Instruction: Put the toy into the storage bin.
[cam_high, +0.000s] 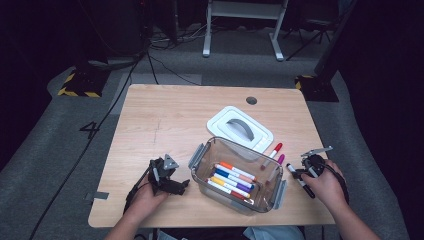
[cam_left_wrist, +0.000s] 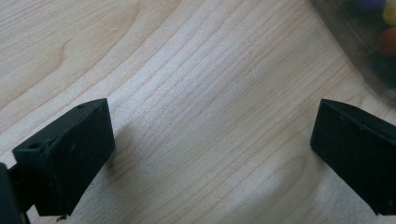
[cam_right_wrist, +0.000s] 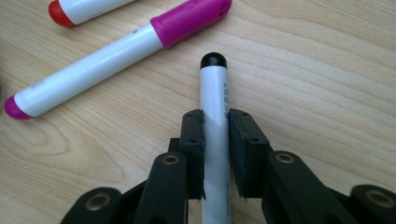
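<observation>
Here, in the high view, the right gripper (cam_high: 301, 172) sits at the table's right edge with a black-capped marker (cam_high: 300, 181) in its jaws, just right of the clear bin (cam_high: 238, 174), which already holds several markers. The bin's white lid (cam_high: 240, 128) lies behind it. The left gripper (cam_high: 167, 179) rests on the wooden table (cam_high: 165, 115), left of the bin.

Left gripper view: jaws spread wide over bare wood, nothing between them.

Right gripper view: pads pinch the marker's white barrel (cam_right_wrist: 215, 140) below its black end; a magenta marker (cam_right_wrist: 116, 51) and a red marker (cam_right_wrist: 79, 9) lie beyond.

Risk: the smooth round barrel could pivot or slip in the pinch during transfer and miss the bin.

Surroundings: grey floor, cables, dark room.
</observation>
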